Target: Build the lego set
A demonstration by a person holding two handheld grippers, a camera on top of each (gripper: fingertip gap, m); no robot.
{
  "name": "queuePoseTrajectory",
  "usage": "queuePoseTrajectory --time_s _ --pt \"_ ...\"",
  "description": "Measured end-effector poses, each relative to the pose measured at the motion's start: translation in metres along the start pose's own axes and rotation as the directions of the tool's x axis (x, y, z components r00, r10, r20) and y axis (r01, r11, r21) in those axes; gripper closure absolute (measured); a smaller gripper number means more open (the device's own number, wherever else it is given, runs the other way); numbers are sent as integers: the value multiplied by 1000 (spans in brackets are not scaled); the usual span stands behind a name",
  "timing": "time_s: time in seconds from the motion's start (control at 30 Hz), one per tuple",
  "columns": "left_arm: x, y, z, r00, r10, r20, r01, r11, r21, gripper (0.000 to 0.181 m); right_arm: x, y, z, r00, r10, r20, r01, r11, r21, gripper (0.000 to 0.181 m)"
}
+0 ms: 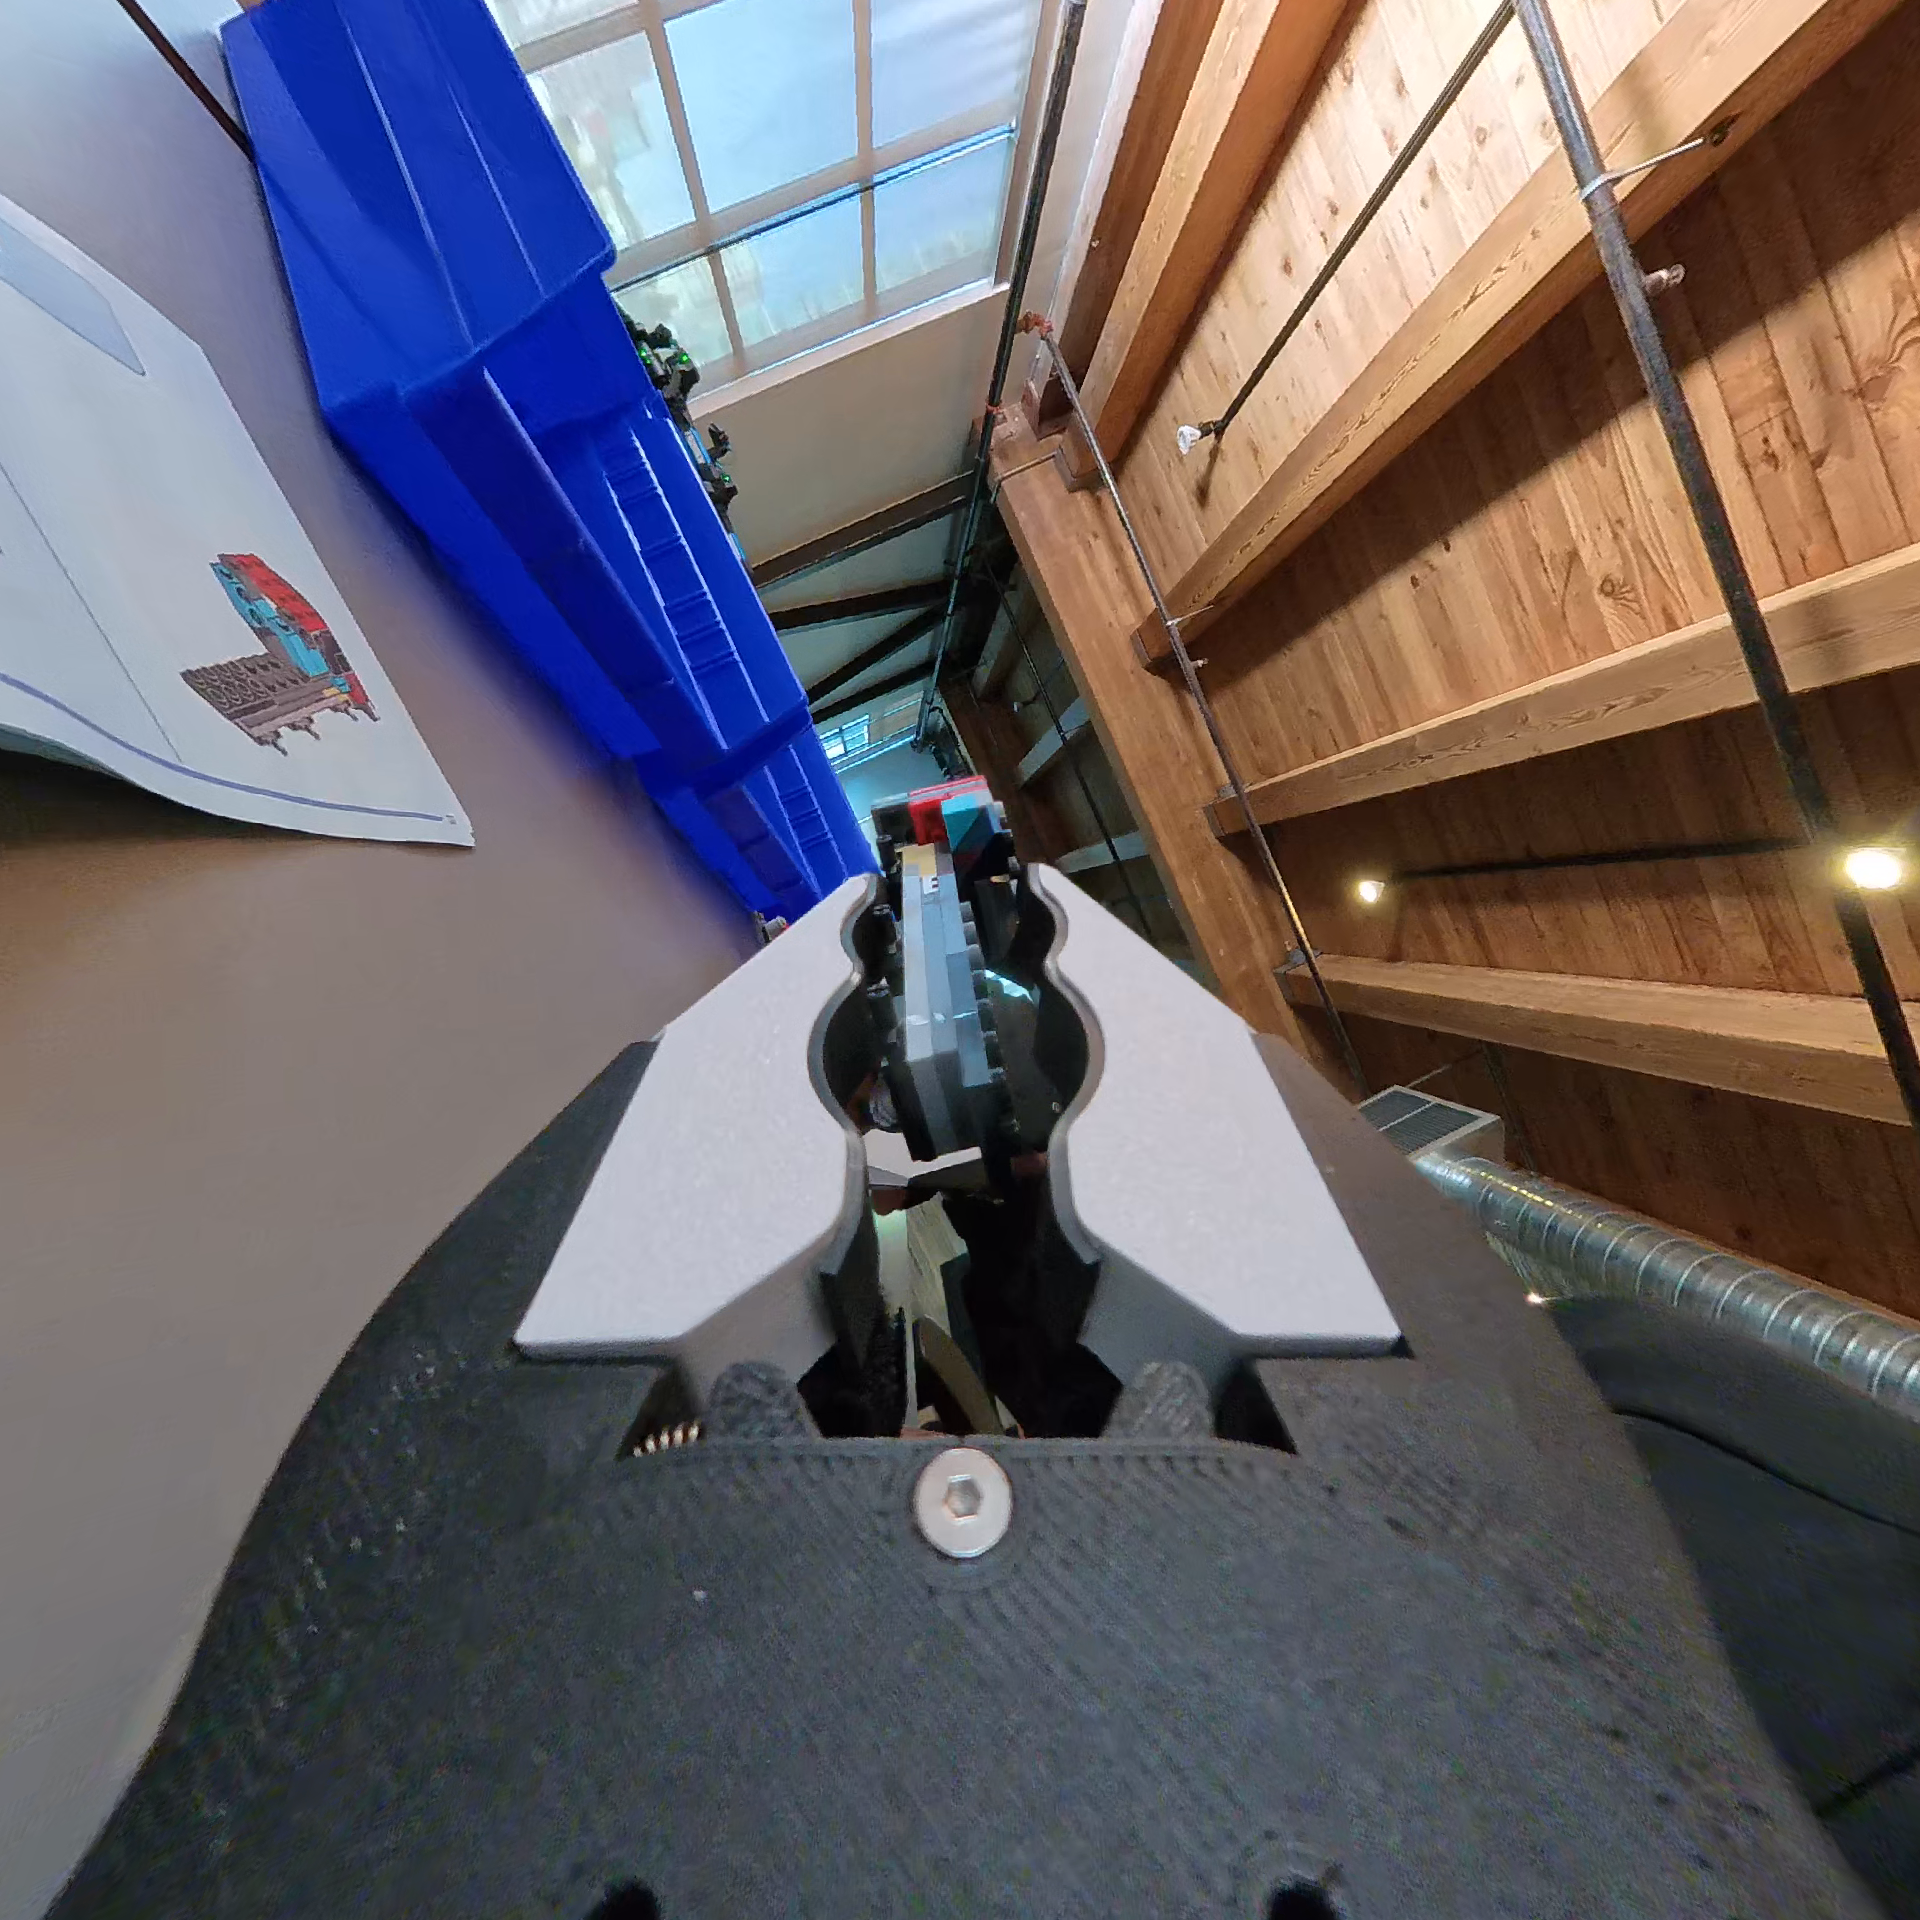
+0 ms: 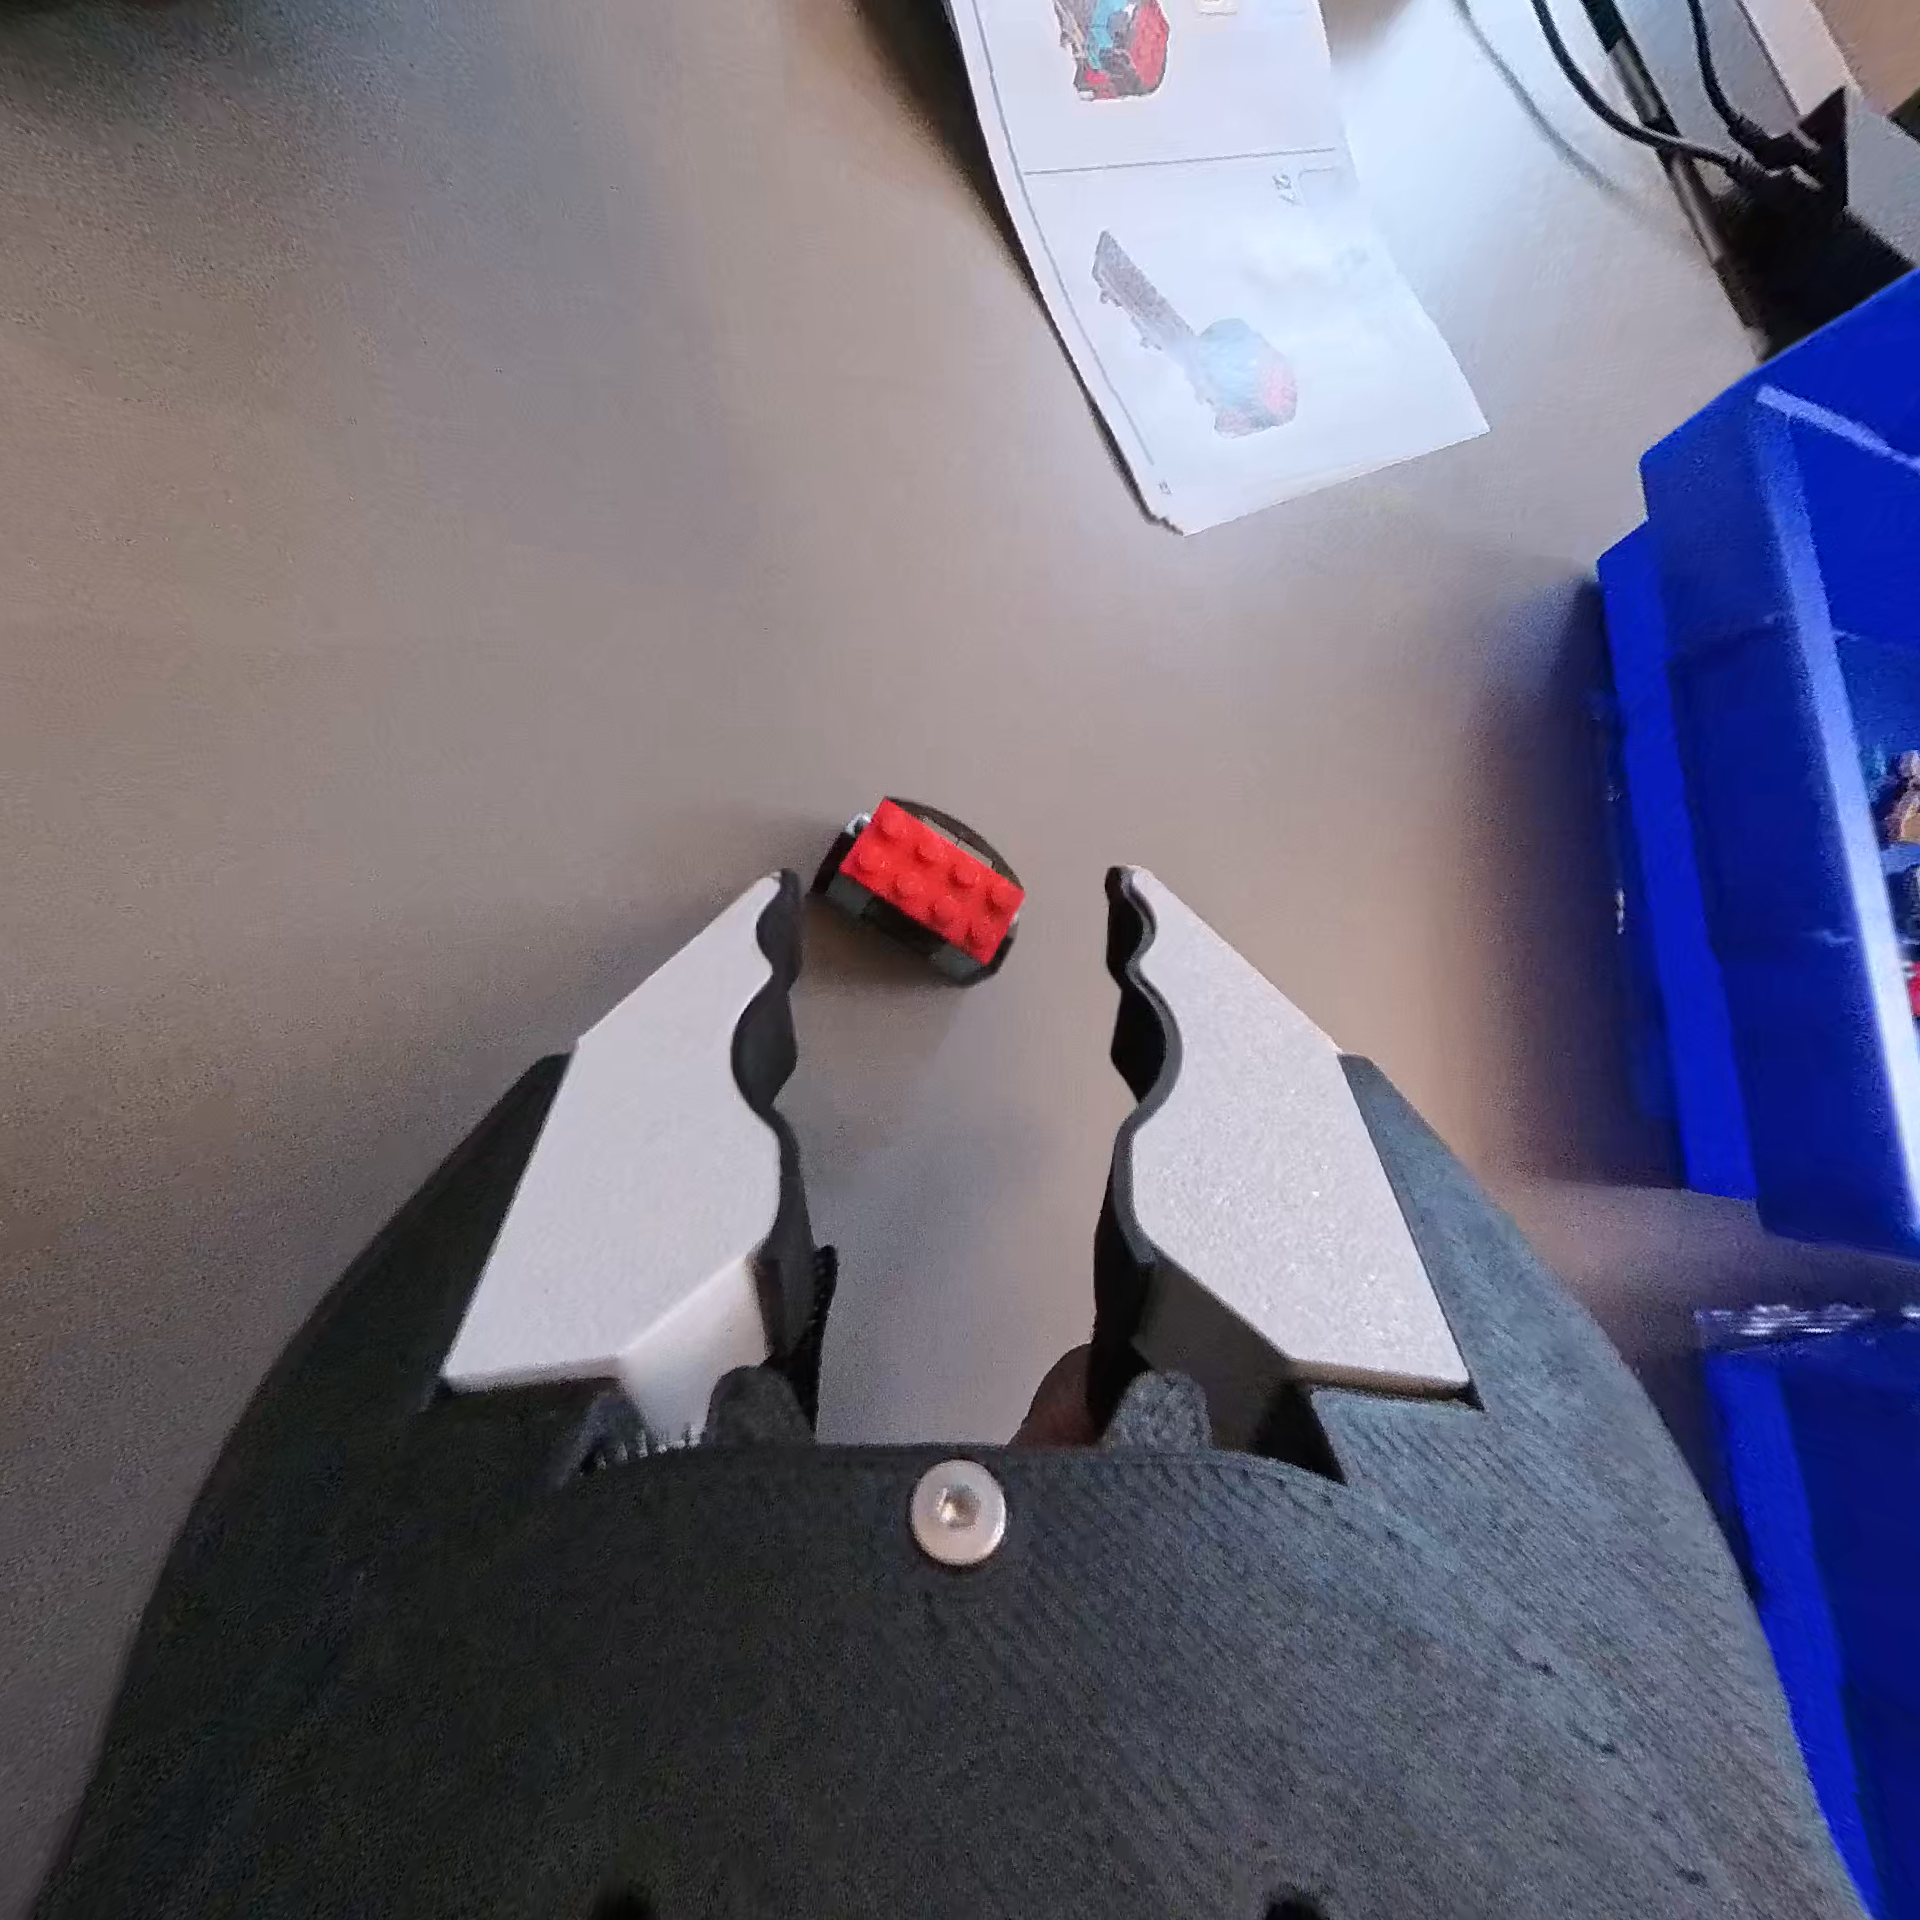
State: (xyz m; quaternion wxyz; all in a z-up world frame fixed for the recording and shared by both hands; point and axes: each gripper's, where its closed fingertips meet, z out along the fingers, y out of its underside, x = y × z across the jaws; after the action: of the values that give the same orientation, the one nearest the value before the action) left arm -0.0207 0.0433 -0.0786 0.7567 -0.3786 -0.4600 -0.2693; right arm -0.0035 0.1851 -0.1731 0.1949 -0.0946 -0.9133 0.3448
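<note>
Right fingers [image 2: 951, 883] spread, red brick piece [image 2: 928, 896] between tips; left fingers [image 1: 954, 894] clamping grey assembly [image 1: 951, 1023]

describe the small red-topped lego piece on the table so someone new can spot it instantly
Start at the grey table, between the instruction booklet at the far side and the blue bins on the right. The red-topped piece lies alone just ahead of the open right hand-held gripper. It is the only loose lego there: a studded red plate on a dark base.
</note>
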Motion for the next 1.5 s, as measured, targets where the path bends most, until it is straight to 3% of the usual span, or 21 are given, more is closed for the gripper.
queuePoseTrajectory --time_s 0.2,0.5,0.63,0.97,1.23,1.5 --pt "0 1 0 1000 9 7 -9 1000 -5 157 4 -9 14 997 -11 -83 9 1000 -16 123" --pt "0 0 -1 1000 11 8 -11 1000 -2 157 0 -5 -12 999 17 31 -17 1000 7 123" --pt "-1 0 -1 1000 11 8 -11 1000 -4 157 11 11 -12 1000 15 -19 -16 999 -48 124" --pt "-2 2 0 1000 18 20 -18 1000 -11 157 18 1 10 994 41 -105 -48 997 -64 129" --pt "-4 4 1 1000 11 27 -11 1000 -15 157 11 -8 -3 979 200 36 -200 980 7 130" --pt "-9 12 7 998 7 65 -4 999 -42 157 7 -4 10 961 267 71 -262 963 -61 157"
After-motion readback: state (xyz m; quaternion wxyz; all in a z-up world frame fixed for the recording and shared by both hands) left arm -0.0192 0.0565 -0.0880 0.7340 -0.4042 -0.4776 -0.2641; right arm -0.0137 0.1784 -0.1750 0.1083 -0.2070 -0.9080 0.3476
